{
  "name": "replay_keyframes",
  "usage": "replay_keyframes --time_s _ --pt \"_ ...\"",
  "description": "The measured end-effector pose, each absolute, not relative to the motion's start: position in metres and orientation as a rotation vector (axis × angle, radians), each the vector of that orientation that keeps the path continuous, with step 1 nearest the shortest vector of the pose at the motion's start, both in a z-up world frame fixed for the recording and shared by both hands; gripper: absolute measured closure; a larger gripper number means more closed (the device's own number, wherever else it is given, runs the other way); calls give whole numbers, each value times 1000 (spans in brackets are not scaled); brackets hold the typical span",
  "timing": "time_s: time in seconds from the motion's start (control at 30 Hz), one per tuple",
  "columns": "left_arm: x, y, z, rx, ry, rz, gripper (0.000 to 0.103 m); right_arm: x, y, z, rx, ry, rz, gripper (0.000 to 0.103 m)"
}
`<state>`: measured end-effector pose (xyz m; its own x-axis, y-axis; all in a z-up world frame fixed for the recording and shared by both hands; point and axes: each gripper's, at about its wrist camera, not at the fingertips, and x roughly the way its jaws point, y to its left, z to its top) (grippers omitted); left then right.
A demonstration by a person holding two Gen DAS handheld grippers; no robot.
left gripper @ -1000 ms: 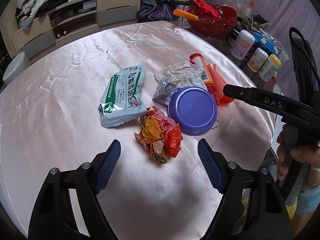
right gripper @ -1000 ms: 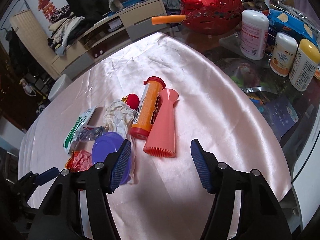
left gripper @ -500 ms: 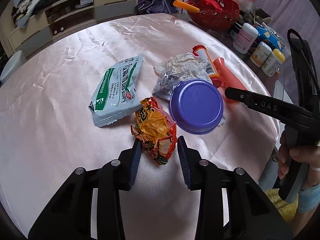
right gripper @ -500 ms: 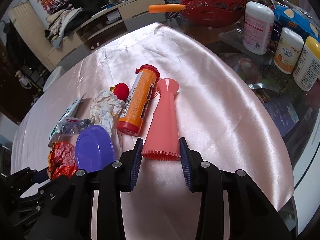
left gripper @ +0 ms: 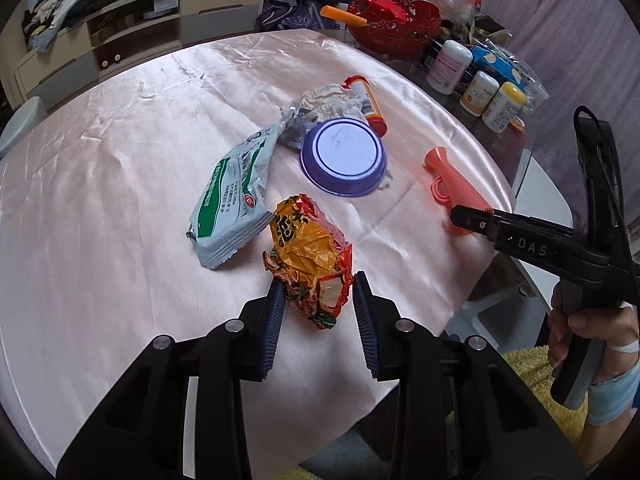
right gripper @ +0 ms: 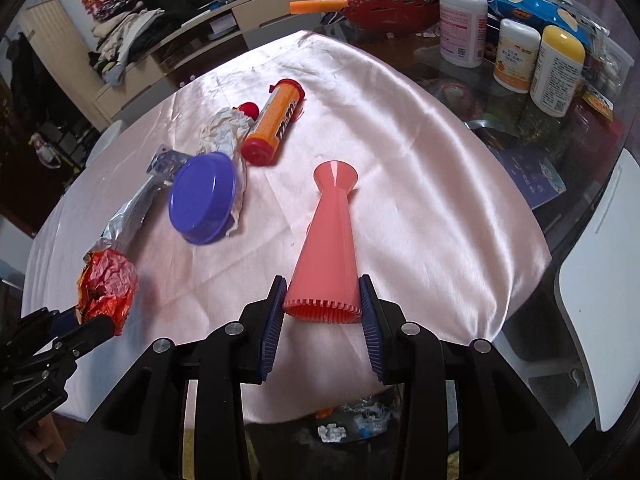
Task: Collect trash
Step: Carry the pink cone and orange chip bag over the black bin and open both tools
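My left gripper is shut on a crumpled orange-red snack wrapper, which also shows in the right wrist view. My right gripper is shut on the wide end of a pink plastic cone, which also shows in the left wrist view. On the pink tablecloth lie a green-white packet, an upturned purple bowl, crumpled white paper and an orange tube with red caps.
A red basket, several bottles and a blue snack bag stand on the glass table beyond the cloth. A white chair is at the right. Trash lies on the floor below the table edge. A cabinet stands behind.
Both grippers closed from open onto their objects: the left on the snack wrapper, the right on the pink cone. The cone has been pulled away from the orange tube, toward the table edge.
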<state>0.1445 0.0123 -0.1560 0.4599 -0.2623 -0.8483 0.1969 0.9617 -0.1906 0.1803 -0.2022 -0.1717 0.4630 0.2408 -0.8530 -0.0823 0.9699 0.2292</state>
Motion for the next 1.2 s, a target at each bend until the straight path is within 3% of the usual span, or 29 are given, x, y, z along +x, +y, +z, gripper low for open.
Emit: replay_keyframes --time_s 0.67,1.2 --pt "52 -24 -182 -31 1135 -372 71 85 -212 -168 164 1057 197 65" --pt "24 -72 -232 30 1244 -454 71 34 -232 -214 189 1150 168 65"
